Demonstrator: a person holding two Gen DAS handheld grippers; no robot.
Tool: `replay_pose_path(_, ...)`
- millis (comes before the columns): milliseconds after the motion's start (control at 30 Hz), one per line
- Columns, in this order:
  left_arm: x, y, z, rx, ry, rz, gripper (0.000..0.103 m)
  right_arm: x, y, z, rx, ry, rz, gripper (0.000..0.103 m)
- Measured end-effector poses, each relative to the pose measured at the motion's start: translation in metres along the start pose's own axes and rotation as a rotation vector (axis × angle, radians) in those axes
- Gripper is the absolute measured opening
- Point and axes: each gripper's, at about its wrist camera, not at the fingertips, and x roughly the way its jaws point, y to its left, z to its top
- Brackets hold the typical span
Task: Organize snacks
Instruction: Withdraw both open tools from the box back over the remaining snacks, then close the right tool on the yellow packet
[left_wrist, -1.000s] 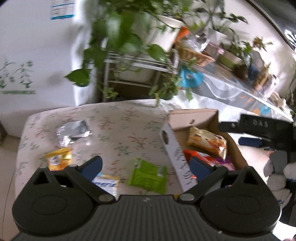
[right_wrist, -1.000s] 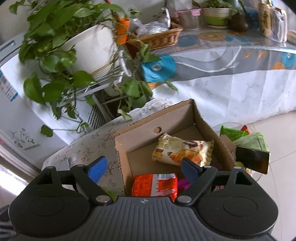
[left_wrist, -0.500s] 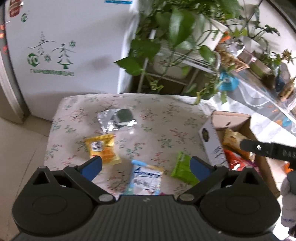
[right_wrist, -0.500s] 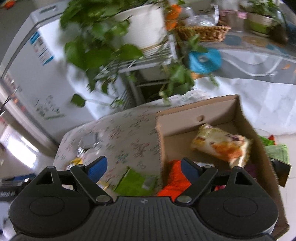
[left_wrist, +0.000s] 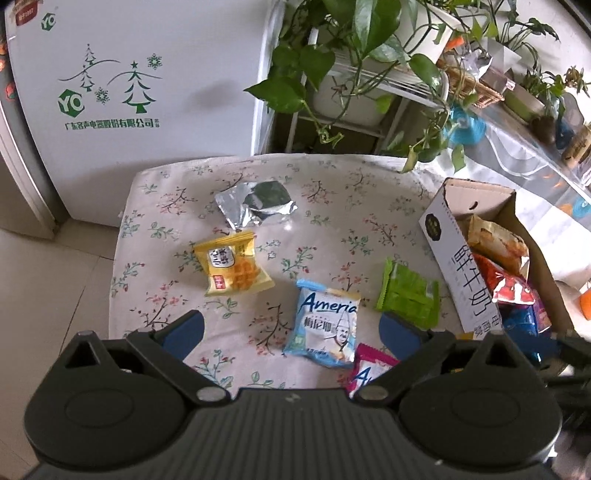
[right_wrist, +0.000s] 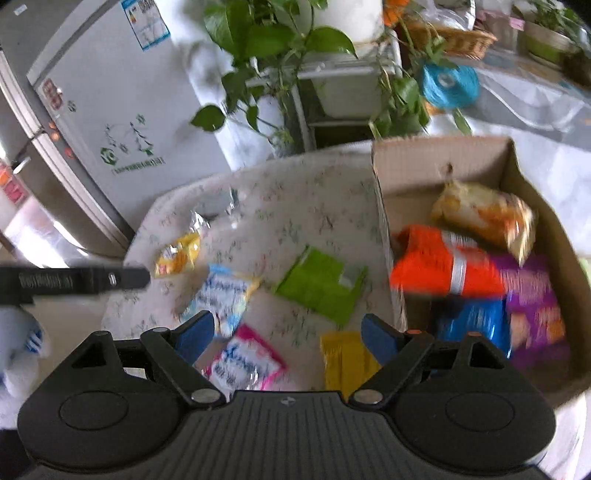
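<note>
Table (left_wrist: 332, 192): floral cloth, fridge (left_wrist: 129, 92) behind
Left view only: silver pack (left_wrist: 255, 203), sharp print
Right view only (blurred): box (right_wrist: 517, 173) contents, yellow bar (right_wrist: 347, 362)
Left gripper (left_wrist: 290, 328): jaws wide, empty, above blue pack (left_wrist: 325, 325)
Right gripper (right_wrist: 286, 332): wide, empty

Home: fridge (left_wrist: 122, 110), houseplants (left_wrist: 354, 48)
</note>
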Motion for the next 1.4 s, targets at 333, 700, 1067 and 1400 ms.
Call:
replay_pose_path(333,0.000,0.010,-0.002,-0.011,-0.012,-0.013,0.100,0.020,0.013,-0.067,0.195,-0.084,-0.259,0.091)
replay_pose_path(700,0.019,0.012,-0.009,0.000,0.022,-0.012,0.100,0.054,0.010,-0.087,0.354,-0.162,-0.444,0.092)
replay_pose_path(1067,0.032,0.017,-0.012,-0.004,0.061,0.006,0.100,0.078,0.035,-0.073,0.166,-0.195,-0.289,0.093)
replay_pose_path(1400,0.038,0.028,-0.016,-0.050,0.100,0.010,0.100,0.065,0.019,-0.054,0.147,-0.208,-0.289,0.090)
